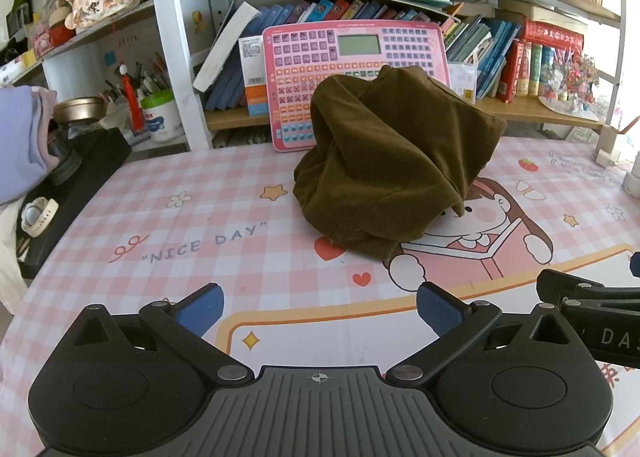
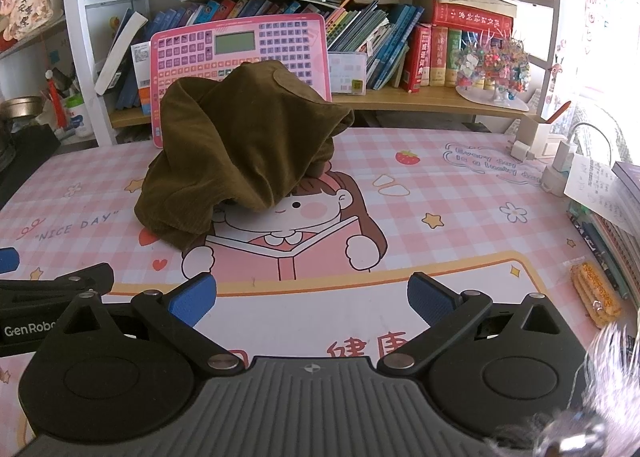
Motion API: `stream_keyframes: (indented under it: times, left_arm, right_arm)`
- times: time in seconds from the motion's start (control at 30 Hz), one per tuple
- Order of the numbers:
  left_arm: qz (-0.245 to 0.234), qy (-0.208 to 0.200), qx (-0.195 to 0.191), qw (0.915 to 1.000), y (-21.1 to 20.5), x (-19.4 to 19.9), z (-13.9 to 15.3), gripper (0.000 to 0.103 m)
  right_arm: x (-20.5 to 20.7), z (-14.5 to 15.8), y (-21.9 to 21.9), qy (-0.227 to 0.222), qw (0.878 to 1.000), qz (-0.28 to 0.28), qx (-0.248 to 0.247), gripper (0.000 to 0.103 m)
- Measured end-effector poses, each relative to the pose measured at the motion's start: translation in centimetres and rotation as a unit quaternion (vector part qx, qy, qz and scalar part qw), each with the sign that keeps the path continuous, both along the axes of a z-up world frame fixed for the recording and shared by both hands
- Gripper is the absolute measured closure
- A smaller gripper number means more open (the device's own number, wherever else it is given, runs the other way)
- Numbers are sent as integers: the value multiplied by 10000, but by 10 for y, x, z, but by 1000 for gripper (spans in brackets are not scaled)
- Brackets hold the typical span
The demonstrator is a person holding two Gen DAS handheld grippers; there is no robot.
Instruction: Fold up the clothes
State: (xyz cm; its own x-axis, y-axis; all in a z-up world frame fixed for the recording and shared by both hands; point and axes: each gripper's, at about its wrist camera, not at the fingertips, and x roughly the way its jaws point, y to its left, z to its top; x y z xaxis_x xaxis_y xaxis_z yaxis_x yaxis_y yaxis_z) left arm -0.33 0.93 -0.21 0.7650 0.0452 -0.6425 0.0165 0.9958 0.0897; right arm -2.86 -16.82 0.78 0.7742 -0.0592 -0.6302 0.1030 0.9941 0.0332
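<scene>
An olive-brown corduroy garment (image 1: 392, 161) lies bunched in a tall heap on the pink checked table mat (image 1: 192, 193), leaning against a pink toy keyboard. In the right wrist view the same garment (image 2: 244, 153) sits left of centre, on the mat (image 2: 440, 193). My left gripper (image 1: 320, 311) is open with nothing between its blue pads, well short of the heap. My right gripper (image 2: 312, 299) is also open and empty, near the mat's front. Each gripper's black body shows at the edge of the other's view.
A pink toy keyboard (image 1: 352, 73) stands against the bookshelf behind the heap. Books (image 2: 432, 53) fill the shelf. A stack of books and a snack packet (image 2: 596, 293) lie at the right edge. A black box (image 1: 80, 177) and folded lilac cloth (image 1: 20, 141) are at the left.
</scene>
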Motion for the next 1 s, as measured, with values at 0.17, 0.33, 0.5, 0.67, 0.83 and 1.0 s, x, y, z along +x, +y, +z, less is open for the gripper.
stream_keyframes:
  times: [0.17, 0.33, 0.5, 0.67, 0.83, 1.0]
  left_arm:
    - [-12, 10, -3, 10000, 0, 1, 0, 0]
    - [-30, 12, -16, 10000, 1, 2, 0, 0]
    - [-38, 13, -28, 10000, 2, 2, -1, 0]
    - [-50, 11, -42, 10000, 2, 2, -1, 0]
    - [-66, 16, -51, 10000, 3, 2, -1, 0]
    - [-78, 11, -60, 10000, 4, 2, -1, 0]
  right_arm:
    - [1, 0, 1, 9, 10000, -14, 1, 0]
    - [2, 0, 2, 16, 10000, -20, -5, 0]
    - [1, 0, 2, 22, 10000, -17, -10, 0]
    - [1, 0, 3, 22, 10000, -18, -20, 0]
    - [1, 0, 4, 21, 10000, -21, -27, 0]
    - [2, 0, 5, 19, 10000, -31, -33, 0]
